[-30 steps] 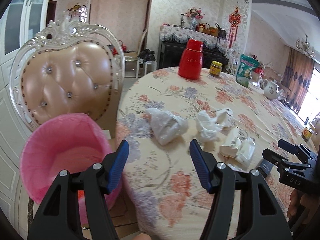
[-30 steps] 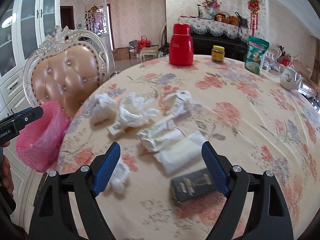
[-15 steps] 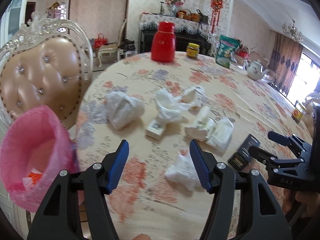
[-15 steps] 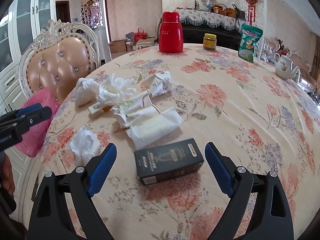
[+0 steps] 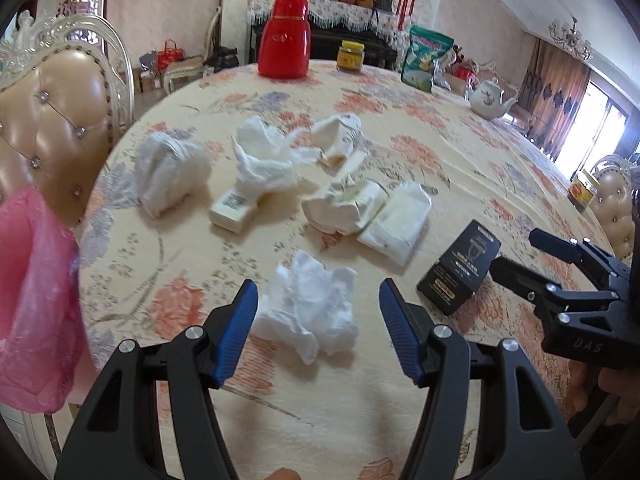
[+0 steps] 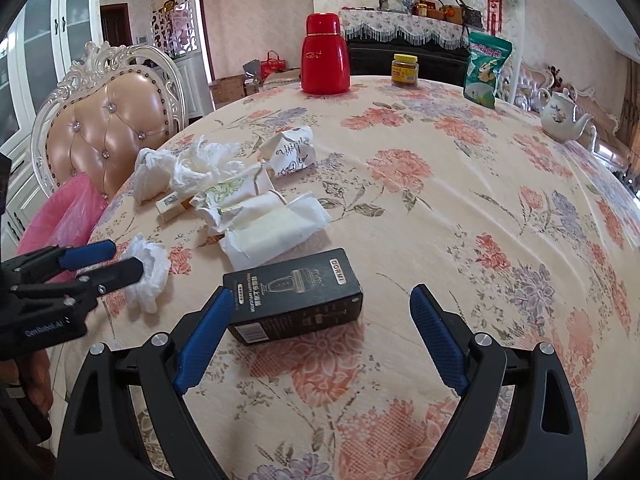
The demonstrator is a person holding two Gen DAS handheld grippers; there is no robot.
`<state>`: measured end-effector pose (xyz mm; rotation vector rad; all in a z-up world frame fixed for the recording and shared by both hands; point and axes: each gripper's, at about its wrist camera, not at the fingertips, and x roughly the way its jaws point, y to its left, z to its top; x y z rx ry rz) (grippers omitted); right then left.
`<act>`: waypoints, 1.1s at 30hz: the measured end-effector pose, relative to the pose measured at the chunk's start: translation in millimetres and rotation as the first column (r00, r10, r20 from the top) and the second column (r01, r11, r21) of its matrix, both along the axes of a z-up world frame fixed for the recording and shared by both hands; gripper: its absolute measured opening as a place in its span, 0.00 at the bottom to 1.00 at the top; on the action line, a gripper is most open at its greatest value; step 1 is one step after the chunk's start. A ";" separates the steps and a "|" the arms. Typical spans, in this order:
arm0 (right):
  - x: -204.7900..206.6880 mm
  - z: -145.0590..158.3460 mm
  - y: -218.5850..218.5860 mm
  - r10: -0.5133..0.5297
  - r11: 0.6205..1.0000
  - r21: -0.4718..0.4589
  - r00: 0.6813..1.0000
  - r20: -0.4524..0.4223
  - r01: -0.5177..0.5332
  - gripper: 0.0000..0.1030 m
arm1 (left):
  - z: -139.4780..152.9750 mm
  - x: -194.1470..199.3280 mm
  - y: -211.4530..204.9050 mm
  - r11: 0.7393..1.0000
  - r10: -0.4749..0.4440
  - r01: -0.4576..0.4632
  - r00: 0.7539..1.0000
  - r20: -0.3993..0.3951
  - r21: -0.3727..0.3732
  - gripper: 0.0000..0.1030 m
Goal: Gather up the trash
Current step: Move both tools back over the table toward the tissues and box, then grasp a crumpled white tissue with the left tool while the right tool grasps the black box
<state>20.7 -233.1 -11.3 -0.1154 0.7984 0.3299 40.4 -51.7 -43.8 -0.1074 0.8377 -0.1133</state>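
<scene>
Nearest in the left wrist view, the left gripper [image 5: 318, 304] fills the bottom of the frame, its blue-padded jaws apart and touching nothing. A crumpled tissue [image 5: 310, 306] lies on the tablecloth [image 5: 460, 152] in the gap between them, clear of both pads. In the right wrist view the right gripper [image 6: 320, 312] sits at the bottom centre, jaws wide apart. A black box [image 6: 294, 294] lies flat between them; its left end is at the left pad, and whether they touch I cannot tell, while the right pad stands well clear of it.

Just beyond, mid-frame in the left view, lie a flat white wrapper [image 5: 398, 218], a crushed packet [image 5: 344, 206] touching it, and a small cream box [image 5: 234, 212] partly under a wad of paper [image 5: 266, 158]. Left of these sits a bunched white bag [image 5: 168, 170]; above them a crumpled carton [image 5: 338, 136].

At the left edge a pink bag [image 5: 34, 300] hangs beside the table, in front of a tufted chair [image 5: 52, 120].

At the top of the frame, on the table's far side, stand a red flask [image 5: 285, 38], a yellow-lidded jar [image 5: 350, 55], a green pouch [image 5: 426, 58] and, upper right, a white teapot [image 5: 490, 98].
</scene>
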 end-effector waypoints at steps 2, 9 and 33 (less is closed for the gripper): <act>0.6 -1.0 -0.8 0.007 1.000 0.001 1.000 -0.004 -0.007 0.82 | -5.1 3.2 -2.0 1.000 0.003 -0.003 1.000 -0.022 0.005 0.59; 1.8 -3.8 3.9 0.038 0.999 0.001 0.999 -0.015 -0.038 0.82 | -15.8 10.6 0.2 1.000 0.013 -0.012 0.997 -0.072 0.013 0.41; 12.1 -25.2 24.8 0.084 0.994 -0.058 0.994 -0.069 -0.088 0.79 | 7.5 4.1 7.1 1.000 0.010 -0.010 1.000 -0.005 0.008 0.24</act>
